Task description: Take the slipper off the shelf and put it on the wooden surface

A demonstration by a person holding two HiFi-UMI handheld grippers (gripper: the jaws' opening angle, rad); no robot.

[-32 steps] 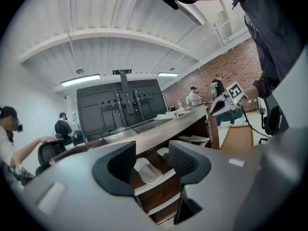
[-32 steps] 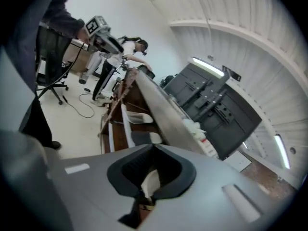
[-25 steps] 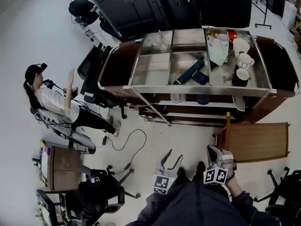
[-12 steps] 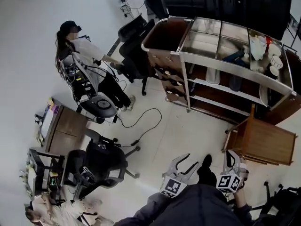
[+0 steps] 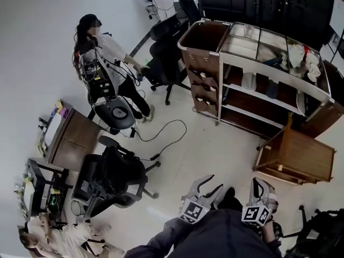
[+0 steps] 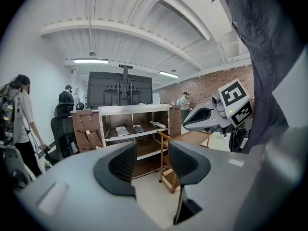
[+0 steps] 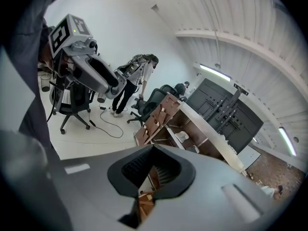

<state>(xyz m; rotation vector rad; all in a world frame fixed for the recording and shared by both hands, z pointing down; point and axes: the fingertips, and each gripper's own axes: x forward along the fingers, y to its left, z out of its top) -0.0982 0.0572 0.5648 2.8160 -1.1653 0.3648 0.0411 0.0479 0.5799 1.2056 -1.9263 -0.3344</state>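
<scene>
The slipper (image 5: 248, 81) is seen on the shelf (image 5: 279, 79) at upper right, well apart from the left gripper (image 6: 150, 159), spread and empty, and the right gripper (image 7: 153, 170), pressed together empty, by which it could be shoved aside if reached unopened.

"Where did the shelf unit (image 5: 269, 85) stand?"

"Well beyond the fingertips of the left gripper (image 5: 208, 183) and the right gripper (image 5: 258, 183), across the pale floor (image 5: 215, 144). It had a steel frame and brown ends."

"What lay on it?"

"On the middle board, past the left fingers (image 6: 122, 165), lay a pale slipper (image 6: 122, 130) with a darker one (image 6: 138, 128) just beside it. White crockery (image 5: 309, 63) sat at the top deck's far right end."

"And the wooden surface?"

"A small wooden table (image 5: 301, 157) stood on the floor between the right fingers (image 5: 260, 190) and the shelf unit. A black cable (image 5: 161, 138) lay looped on the floor, ahead and left of the left fingers."
</scene>
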